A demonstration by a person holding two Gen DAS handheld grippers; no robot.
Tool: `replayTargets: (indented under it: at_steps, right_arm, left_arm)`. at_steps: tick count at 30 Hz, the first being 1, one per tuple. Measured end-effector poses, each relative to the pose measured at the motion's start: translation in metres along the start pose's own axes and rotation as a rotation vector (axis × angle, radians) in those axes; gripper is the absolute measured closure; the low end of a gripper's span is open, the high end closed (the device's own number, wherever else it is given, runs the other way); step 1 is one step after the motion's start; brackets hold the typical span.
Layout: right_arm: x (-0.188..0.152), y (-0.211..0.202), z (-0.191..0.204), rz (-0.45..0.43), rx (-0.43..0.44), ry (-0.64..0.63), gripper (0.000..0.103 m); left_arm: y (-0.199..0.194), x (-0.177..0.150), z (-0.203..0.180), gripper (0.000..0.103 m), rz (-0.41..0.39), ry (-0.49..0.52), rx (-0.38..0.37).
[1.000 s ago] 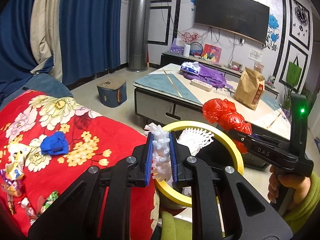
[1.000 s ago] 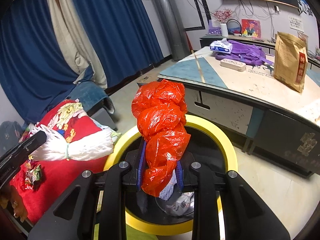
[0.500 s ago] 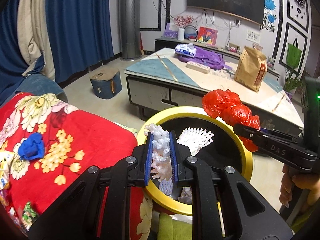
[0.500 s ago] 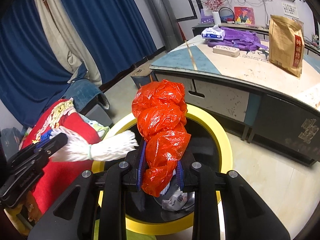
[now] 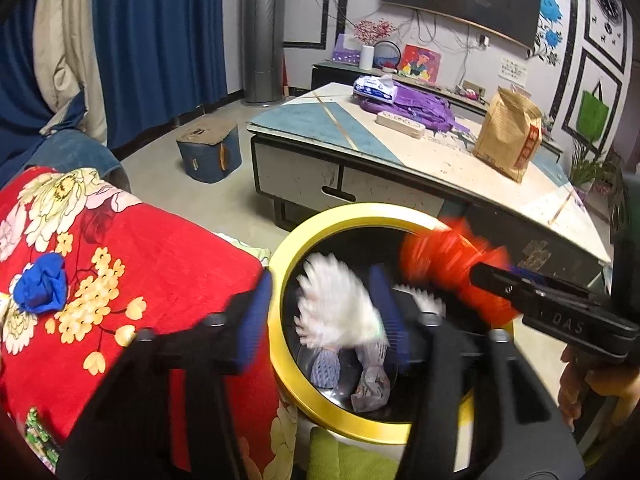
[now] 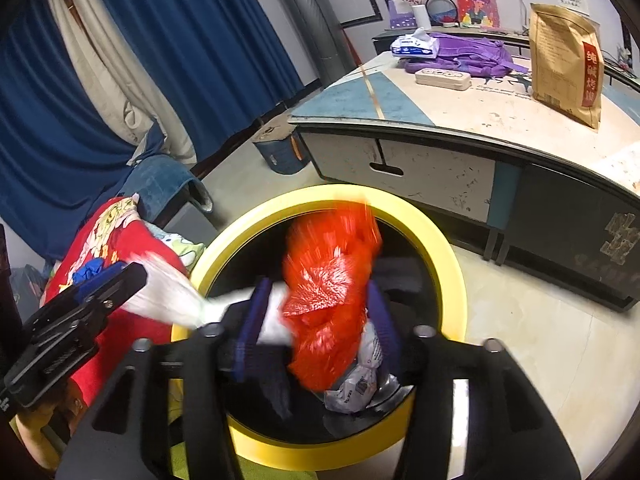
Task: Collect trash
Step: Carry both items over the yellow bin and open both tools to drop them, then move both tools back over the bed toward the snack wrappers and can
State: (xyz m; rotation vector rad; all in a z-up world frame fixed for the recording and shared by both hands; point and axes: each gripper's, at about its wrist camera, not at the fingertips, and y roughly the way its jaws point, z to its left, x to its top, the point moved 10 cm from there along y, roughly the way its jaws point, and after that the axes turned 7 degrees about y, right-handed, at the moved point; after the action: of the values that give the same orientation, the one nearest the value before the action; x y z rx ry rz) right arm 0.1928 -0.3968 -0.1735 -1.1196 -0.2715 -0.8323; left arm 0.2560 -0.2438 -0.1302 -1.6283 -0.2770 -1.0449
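A black bin with a yellow rim stands below both grippers. My left gripper is open over it; a white foam net, blurred, drops between its spread fingers. It also shows in the right wrist view. My right gripper is open too, and a red plastic bag, blurred, falls between its fingers into the bin. Crumpled paper lies inside the bin. A blue scrap lies on the red floral cover.
A low table stands just behind the bin with a brown paper bag, a purple bag and a tissue pack. A small blue stool sits on the floor. Candy wrappers lie on the cover's left edge.
Both grippers have opened over the bin. The white foam net and the red bag have come loose and are dropping in.
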Motion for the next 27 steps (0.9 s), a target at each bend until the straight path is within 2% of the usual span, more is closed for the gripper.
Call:
replayTargets:
  at_steps: [2,4,6,15,27]
  right_arm:
    - [0.001,-0.001,-0.001,-0.008,-0.01,0.002,0.046]
    - [0.002,-0.002,-0.002,-0.014,-0.017,0.002,0.042]
    - [0.004,-0.004,-0.001,-0.027,-0.019,-0.003,0.039]
    - [0.013,-0.021,0.012,-0.101,-0.004,-0.041,0.032]
    - [0.01,-0.045,0.063,-0.151,0.073,-0.131,0.027]
  left_arm:
    - [-0.004,0.002,0.004,0.041,-0.009,-0.017,-0.002]
    - [-0.009,0.004,0.006,0.019,-0.023,-0.023,0.009]
    - [-0.015,0.007,0.008,0.011,-0.042,-0.034,0.015]
    - [-0.048,0.011,0.027,0.011,-0.105,-0.082,0.062]
    - [-0.096,0.009,0.062,0.011,-0.187,-0.126,0.177]
